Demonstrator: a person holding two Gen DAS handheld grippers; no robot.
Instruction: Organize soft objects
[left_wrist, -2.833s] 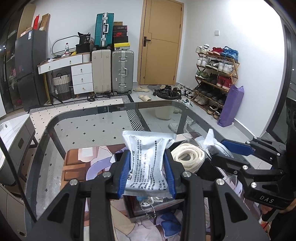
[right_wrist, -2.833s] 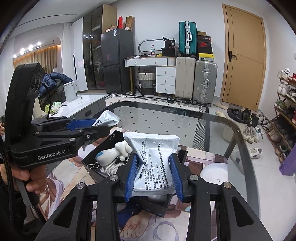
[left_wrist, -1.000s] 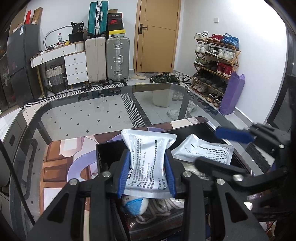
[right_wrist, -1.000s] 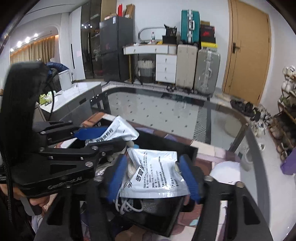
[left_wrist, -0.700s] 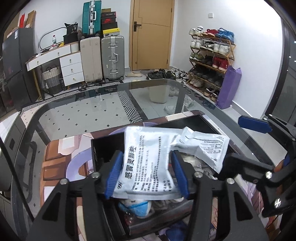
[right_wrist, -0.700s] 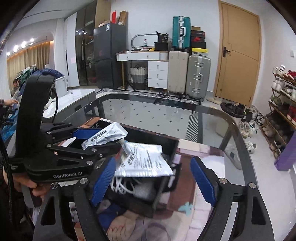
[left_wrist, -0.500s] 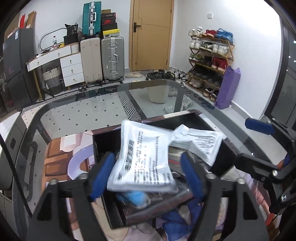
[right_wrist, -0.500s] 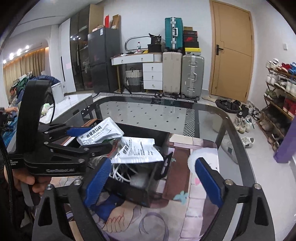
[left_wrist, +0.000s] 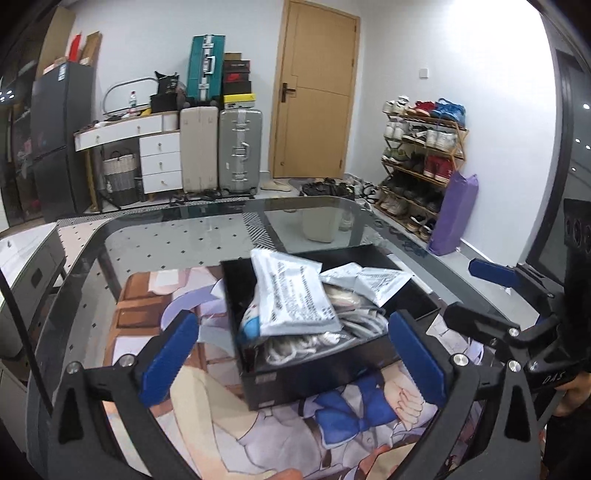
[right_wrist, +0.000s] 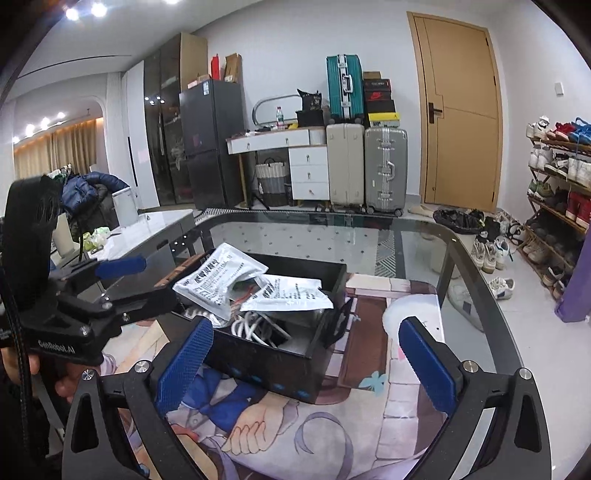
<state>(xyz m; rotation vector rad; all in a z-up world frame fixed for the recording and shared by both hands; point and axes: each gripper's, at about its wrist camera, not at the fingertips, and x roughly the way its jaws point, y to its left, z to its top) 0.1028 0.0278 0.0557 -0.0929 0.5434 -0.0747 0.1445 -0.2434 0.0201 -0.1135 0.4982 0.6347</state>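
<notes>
Looking through your right gripper (right_wrist: 304, 363), note cables (right_wrist: 255, 325) in the box (right_wrist: 280, 373); both pouches (left_wrist: 291, 295) lie inside, left gripper (left_wrist: 295, 354) and right spread empty.

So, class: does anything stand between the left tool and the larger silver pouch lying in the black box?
Nothing visible does. The left tool is open, and only the black box front wall sits below the silver pouch.
</notes>
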